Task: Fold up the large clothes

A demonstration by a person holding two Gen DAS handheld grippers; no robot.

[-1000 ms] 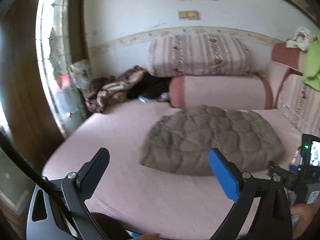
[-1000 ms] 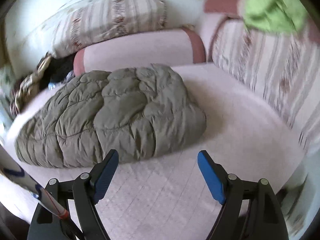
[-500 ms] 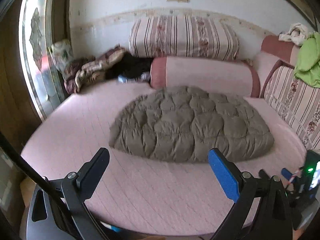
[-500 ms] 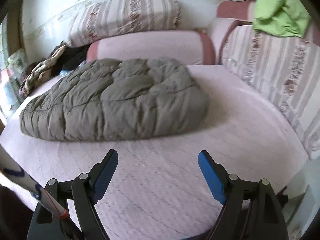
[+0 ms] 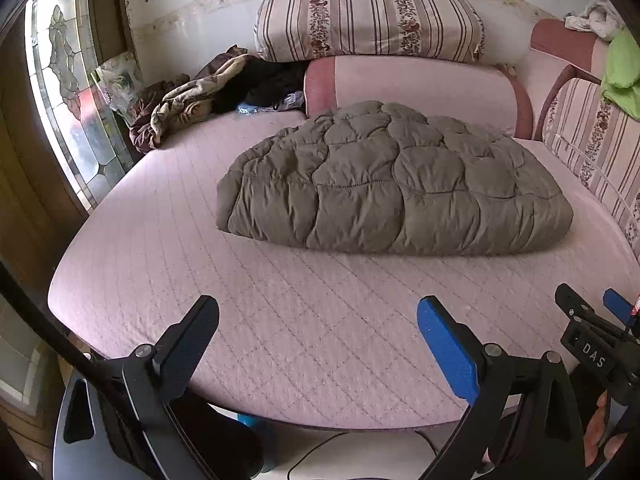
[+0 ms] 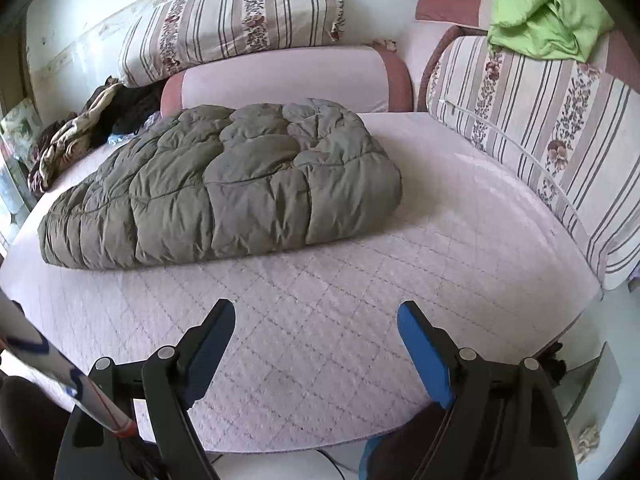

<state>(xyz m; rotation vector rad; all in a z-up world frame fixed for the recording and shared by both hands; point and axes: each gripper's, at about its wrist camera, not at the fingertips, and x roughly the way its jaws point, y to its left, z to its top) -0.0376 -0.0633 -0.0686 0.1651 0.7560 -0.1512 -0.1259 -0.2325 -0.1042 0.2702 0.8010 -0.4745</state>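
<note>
A puffy olive-grey quilted garment (image 5: 392,184) lies folded in a flat bundle on the pink quilted bed (image 5: 304,320); it also shows in the right wrist view (image 6: 224,188). My left gripper (image 5: 318,320) is open and empty, above the bed's near edge, well short of the garment. My right gripper (image 6: 316,328) is open and empty, also above the near edge, short of the garment. The right gripper's tip also shows in the left wrist view (image 5: 592,324).
A pink bolster (image 5: 416,84) and a striped cushion (image 5: 368,20) stand behind the garment. Striped cushions (image 6: 552,136) line the right side, with a green cloth (image 6: 540,12) on top. Crumpled clothes (image 5: 188,104) lie at the back left by a stained-glass window (image 5: 68,92).
Both grippers have pulled back and dropped lower toward the bed's near edge, views swinging to centre on the garment. Both stay open and empty. The garment has not moved.
</note>
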